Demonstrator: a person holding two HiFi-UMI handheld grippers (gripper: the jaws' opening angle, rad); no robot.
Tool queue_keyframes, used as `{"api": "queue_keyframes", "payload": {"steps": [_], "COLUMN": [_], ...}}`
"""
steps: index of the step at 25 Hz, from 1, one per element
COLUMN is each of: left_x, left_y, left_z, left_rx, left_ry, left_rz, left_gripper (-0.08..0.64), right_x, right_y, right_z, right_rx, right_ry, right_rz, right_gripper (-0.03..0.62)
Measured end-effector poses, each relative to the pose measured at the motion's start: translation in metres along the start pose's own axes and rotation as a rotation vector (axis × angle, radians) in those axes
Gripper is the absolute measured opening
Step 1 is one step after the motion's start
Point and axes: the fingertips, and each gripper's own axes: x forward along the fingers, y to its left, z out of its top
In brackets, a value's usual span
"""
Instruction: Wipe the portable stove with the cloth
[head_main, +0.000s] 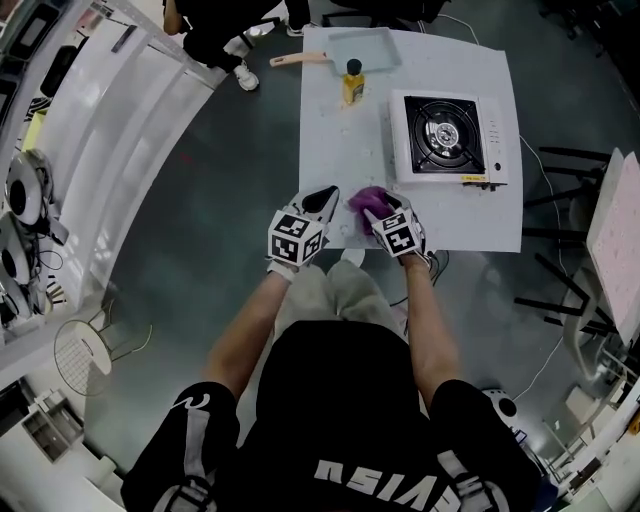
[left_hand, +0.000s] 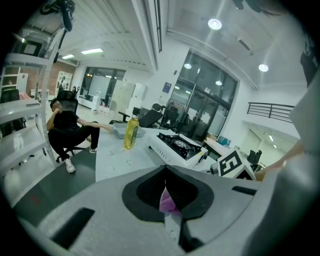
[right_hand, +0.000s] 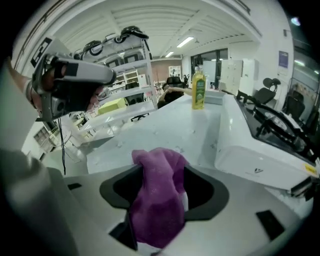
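Your bunched purple cloth (head_main: 366, 198) is over the near left part of the white speckled table (head_main: 450, 228). Bare tabletop lies open between it and the white portable stove with the black burner (head_main: 448, 138), which sits near the right edge. The cloth's length runs along the wide-spread jaws of your right gripper (head_main: 384, 207), between them. Your left gripper (head_main: 326, 199) is narrowed to a slit, with purple showing in it.

Head view looks down; gripper views face stove (left_hand: 177, 145).
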Motion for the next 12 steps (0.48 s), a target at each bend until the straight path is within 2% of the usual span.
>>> {"api": "queue_keyframes", "payload": {"steps": [3,6,10,12], "left_x": [0.001,0.001,0.002,0.005], "left_y": [0.005,0.01,0.018,0.019], "left_z": [0.0,0.001,0.005,0.012], "left_rx": [-0.002,0.003,0.011,0.024], "left_ry": [0.002,0.008,0.02,0.024], "left_rz": [0.0,-0.006,-0.025,-0.046], "left_gripper": [0.006,0.006,0.006,0.006], "right_x": [0.012,0.016,0.02,0.018], "right_y": [-0.003,-0.004,0.006,0.009], "right_z": [-0.009,-0.012,-0.016,-0.016], "right_rx": [-0.043,-0.027,0.039,0.059], "right_ry": [0.047,0.042,0.041,0.058], "right_rz": [-0.029,-0.044,-0.018,-0.019], "right_gripper": [0.225,0.224,0.136,0.117]}}
